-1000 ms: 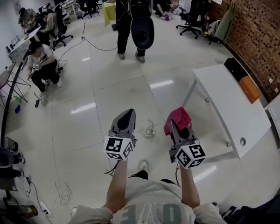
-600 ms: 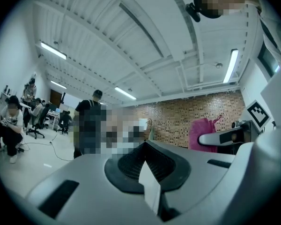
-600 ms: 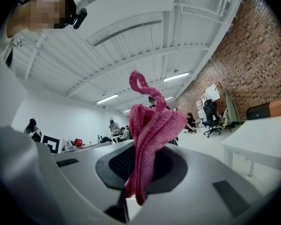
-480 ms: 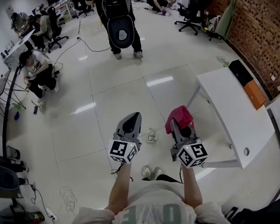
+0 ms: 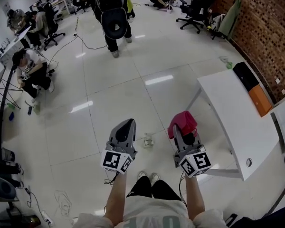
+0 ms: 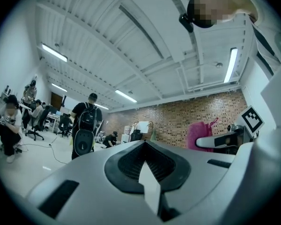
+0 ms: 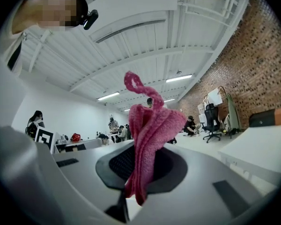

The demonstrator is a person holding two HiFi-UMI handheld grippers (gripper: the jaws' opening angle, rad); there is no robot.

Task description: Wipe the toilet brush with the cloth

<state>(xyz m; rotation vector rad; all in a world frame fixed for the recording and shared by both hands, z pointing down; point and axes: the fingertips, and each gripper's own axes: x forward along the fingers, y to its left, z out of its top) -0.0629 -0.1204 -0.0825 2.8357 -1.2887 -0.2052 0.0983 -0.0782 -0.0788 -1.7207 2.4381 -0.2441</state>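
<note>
Right-hand tongs (image 5: 179, 129) pinched a fluffy pink cloth (image 5: 183, 120); left-hand tongs (image 5: 127, 124) were pressed together, empty. No toilet brush was in sight, so wiping seemingly had not begun

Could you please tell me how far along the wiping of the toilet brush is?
Done: the pink cloth is clamped in the right hand-held gripper. In hand: nothing more; the left hand-held gripper is shut and empty, and both are held out over the floor. Left: no toilet brush shows in any view, so reaching it and all the wiping remain.
</note>
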